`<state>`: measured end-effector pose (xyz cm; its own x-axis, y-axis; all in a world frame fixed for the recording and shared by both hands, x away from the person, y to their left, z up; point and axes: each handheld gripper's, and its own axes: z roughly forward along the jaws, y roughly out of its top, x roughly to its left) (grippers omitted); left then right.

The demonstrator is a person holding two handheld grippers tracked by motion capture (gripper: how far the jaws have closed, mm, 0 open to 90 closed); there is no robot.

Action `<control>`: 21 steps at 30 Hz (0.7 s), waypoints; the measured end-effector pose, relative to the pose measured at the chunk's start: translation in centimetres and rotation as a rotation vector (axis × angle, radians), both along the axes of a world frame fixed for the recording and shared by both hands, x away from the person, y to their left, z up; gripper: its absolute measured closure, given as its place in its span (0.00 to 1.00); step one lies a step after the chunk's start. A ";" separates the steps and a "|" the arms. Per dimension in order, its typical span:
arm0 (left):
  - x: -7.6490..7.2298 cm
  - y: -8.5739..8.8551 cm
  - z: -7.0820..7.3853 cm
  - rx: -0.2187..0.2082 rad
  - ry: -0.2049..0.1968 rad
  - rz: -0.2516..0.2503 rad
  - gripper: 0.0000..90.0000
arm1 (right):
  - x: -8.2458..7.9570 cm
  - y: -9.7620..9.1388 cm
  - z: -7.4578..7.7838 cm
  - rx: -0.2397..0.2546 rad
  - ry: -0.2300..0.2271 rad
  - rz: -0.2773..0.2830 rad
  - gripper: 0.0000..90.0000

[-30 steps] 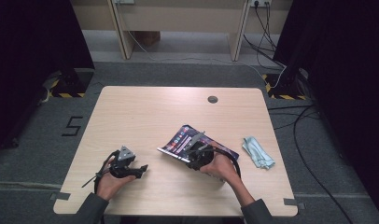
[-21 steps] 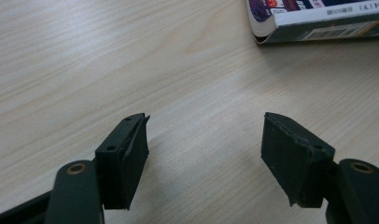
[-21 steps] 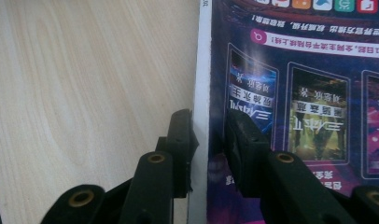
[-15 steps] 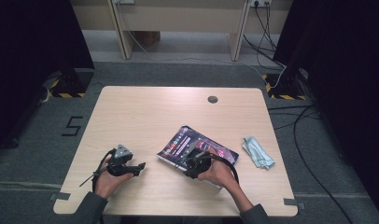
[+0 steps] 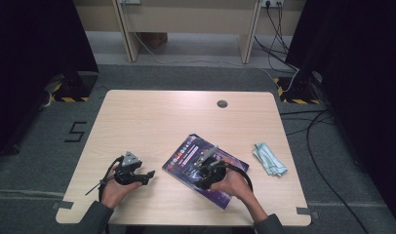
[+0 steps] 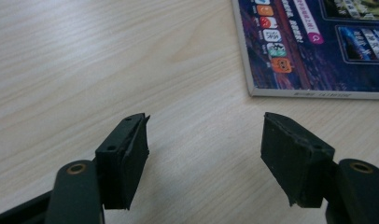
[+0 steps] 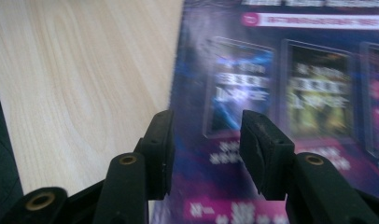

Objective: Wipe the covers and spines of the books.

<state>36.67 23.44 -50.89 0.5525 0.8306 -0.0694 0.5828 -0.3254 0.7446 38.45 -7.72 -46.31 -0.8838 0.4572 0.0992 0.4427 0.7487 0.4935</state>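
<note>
A dark purple magazine (image 5: 186,153) lies flat on the wooden table (image 5: 152,122), right of the middle near the front. My right gripper (image 5: 206,180) hovers low over its cover (image 7: 295,93). Its jaws have just been opening, and the pads (image 7: 255,140) stand apart with nothing between them. My left gripper (image 5: 148,176) rests low over bare wood to the left, open and empty, its jaws (image 6: 204,154) pointing toward the magazine's corner (image 6: 318,42).
A crumpled pale blue-green cloth (image 5: 270,158) lies right of the magazine. A round cable hole (image 5: 222,103) sits near the far edge. The table's front edge is close behind both hands. Cables trail over the floor at the right.
My right gripper has slid a little toward the front edge over the magazine and its jaws have spread. The magazine now lies flatter. The left hand has stayed put.
</note>
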 end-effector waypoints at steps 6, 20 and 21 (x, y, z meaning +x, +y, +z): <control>0.2 -0.7 0.0 -0.030 -0.016 -0.033 0.35 | 0.2 -4.3 0.6 -0.002 -0.036 -0.173 0.49; 0.8 -3.7 -0.2 -0.084 -0.015 -0.128 0.31 | -2.3 -11.4 -0.4 0.007 -0.017 -0.429 0.41; 0.9 -3.9 -0.2 -0.084 -0.014 -0.128 0.31 | -2.5 -11.6 -0.6 0.005 -0.006 -0.442 0.41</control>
